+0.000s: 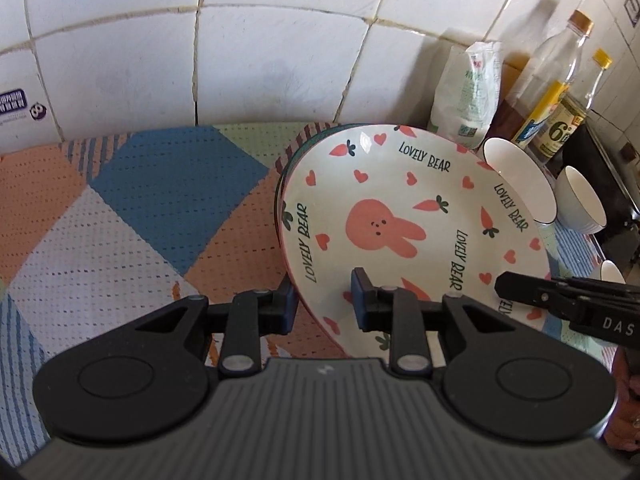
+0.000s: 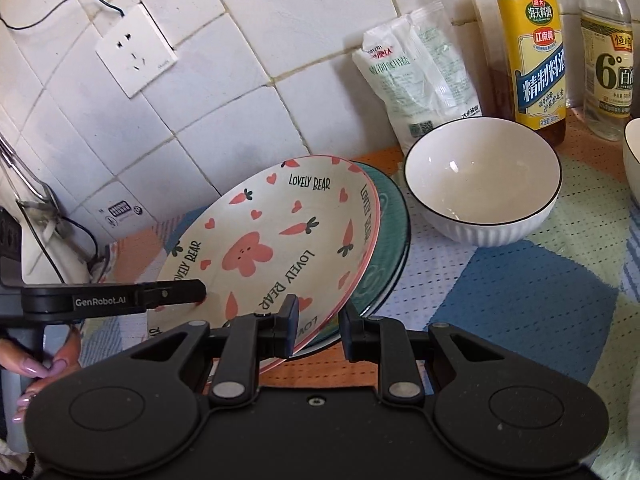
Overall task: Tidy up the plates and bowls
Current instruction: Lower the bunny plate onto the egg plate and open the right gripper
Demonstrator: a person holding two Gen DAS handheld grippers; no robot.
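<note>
you are at a kitchen counter against a wall [image 1: 260, 52] of white square tiles with yellowed grout lines. in the right wrist view, a white wall socket [image 2: 136, 50] sits on the tiles at far left, with a thin dark cable running off its top corner. the counter is covered by a perforated mat [image 1: 132, 208] in a patchwork of orange, blue, white and pale green, with striped patches at the edges.

near the middle of the mat, a cream plate [image 1: 400, 224] printed with a pink rabbit, carrots, hearts and the words "lovely bear" lies tilted on top of a teal plate [image 2: 386, 240], whose rim shows along one side. your left gripper [image 1: 320, 304] is clamped on the near left rim of the cream plate, one finger over the face and one under the edge. your right gripper [image 2: 318, 330] is clamped on the near right rim the same way, and its arm crosses the right side of the left wrist view.

just right of the plates stands a white ribbed bowl [image 2: 482, 180] with a thin dark rim, and a second bowl [image 1: 582, 204] beyond it. behind them, against the wall, lean a white bag [image 2: 420, 80] of salt, then a bottle [image 2: 528, 52] with a yellow and blue label, then a clear bottle [image 2: 610, 64] marked with a large 6.
</note>
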